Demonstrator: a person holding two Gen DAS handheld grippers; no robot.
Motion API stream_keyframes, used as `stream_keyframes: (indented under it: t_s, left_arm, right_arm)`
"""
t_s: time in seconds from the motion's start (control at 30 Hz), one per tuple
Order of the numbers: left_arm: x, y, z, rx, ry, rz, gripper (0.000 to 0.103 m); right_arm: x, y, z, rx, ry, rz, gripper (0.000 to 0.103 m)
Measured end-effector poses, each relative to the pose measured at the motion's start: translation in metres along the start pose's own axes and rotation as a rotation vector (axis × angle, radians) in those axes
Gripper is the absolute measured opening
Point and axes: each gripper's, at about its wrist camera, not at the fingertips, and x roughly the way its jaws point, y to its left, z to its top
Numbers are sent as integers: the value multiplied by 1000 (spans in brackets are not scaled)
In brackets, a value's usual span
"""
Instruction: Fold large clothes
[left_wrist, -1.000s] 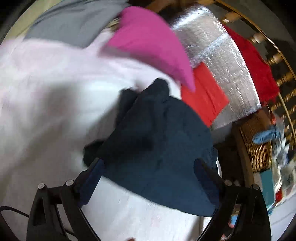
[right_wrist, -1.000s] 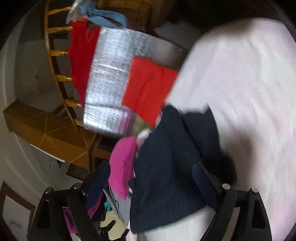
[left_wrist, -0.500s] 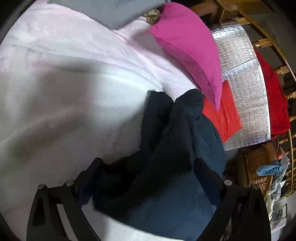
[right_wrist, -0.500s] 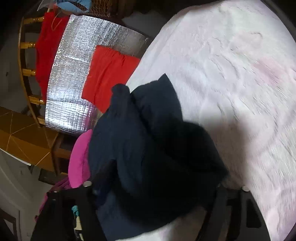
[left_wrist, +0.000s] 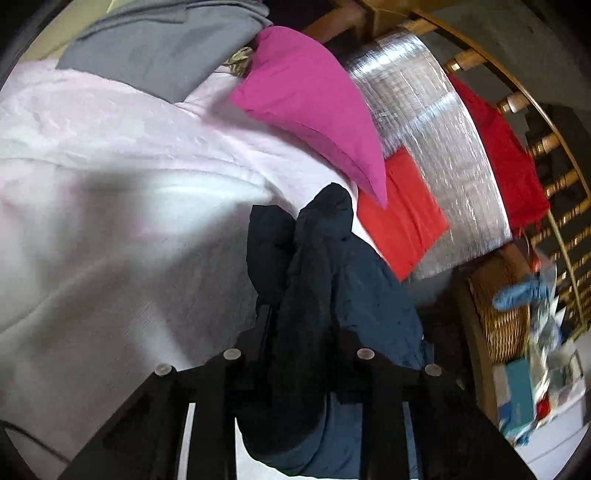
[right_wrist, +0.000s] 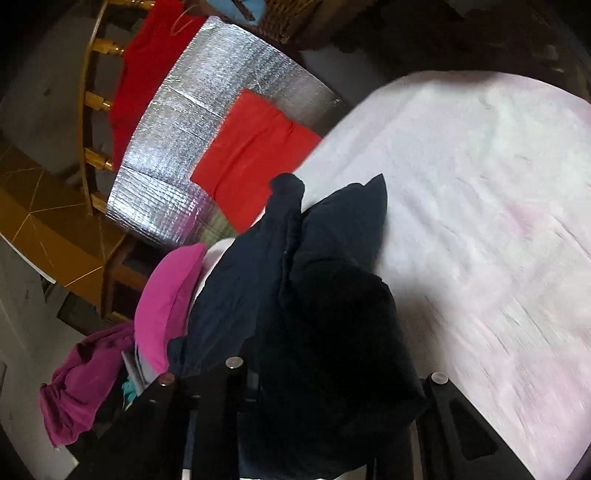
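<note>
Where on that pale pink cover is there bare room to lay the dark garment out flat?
The pale pink cover lies bare in the broad stretch beside the navy garment, out toward its far edge. It is crowded on the other side: the magenta pillow, the folded red cloth on the silver mat, and the grey fabric hem it in.

The dark navy garment (left_wrist: 332, 288) is matt, soft cloth, lying on a fuzzy pale pink blanket (left_wrist: 110, 155), near a smooth magenta fabric pillow (left_wrist: 314, 103), a shiny, crinkled silver foil sheet (left_wrist: 436, 122), a matt red cloth (left_wrist: 402, 218), varnished wooden railing (left_wrist: 554, 184) and a woven wicker basket (left_wrist: 502, 328).
</note>
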Motion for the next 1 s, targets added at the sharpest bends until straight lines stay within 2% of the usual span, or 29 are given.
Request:
stream_keyframes:
  t_s: [0.07,0.13,0.17,0.2,0.27,0.3,0.37,0.43,0.47,0.5,0.53,0.63,0.73,0.8,0.87,0.93,1.0]
  left_arm:
    - [-10,2,-15,50,40,65,29]
    - [-6,12,-28,78,116,160,40]
    - [-4,18,-31,86,143,202,53]
    - [-7,24,-32,75,159,218,56]
    - [-22,29,-31,37,170,199,60]
    - [-33,30,-31,36,164,189,68]
    - [-57,29,-30,73,114,201,75]
    - [-79,23,-27,133,43,233,76]
    - [-87,20,-24,159,5,244,79]
    - [-87,16,-20,168,-15,248,81]
    - [-87,14,-16,175,-26,240,82]
    - [-65,11,-6,184,-18,159,82]
    - [-25,12,0,169,81,135,82]
    - [-5,17,4,148,140,129,82]
    - [9,23,6,121,169,130,82]
    - [24,32,4,81,235,107,82]
    - [35,40,2,48,273,85,82]
  right_arm:
    - [-16,-14,-13,21,37,-22,29]
    - [-24,-28,-25,42,79,-60,32]
    - [-22,-36,-30,45,123,-93,33]
    - [-19,-42,-33,38,161,-105,36]
    - [-21,-49,-31,46,193,-86,40]
    - [-28,-52,-29,64,218,-71,42]
    - [-43,-50,-23,62,240,-38,42]
    - [-59,-47,-17,20,232,-39,45]
    - [-67,-47,-13,10,218,-39,48]
    - [-73,-49,-10,4,197,-48,58]
    - [-76,-50,-7,-3,169,-67,67]
    - [-73,-47,9,-6,109,-73,68]
    - [-55,-39,21,-29,86,-77,76]
    - [-37,-44,25,-20,124,-66,76]
    - [-11,-48,28,-13,172,-95,76]
    - [13,-55,28,-13,225,-129,76]
    - [25,-64,28,20,269,-88,76]
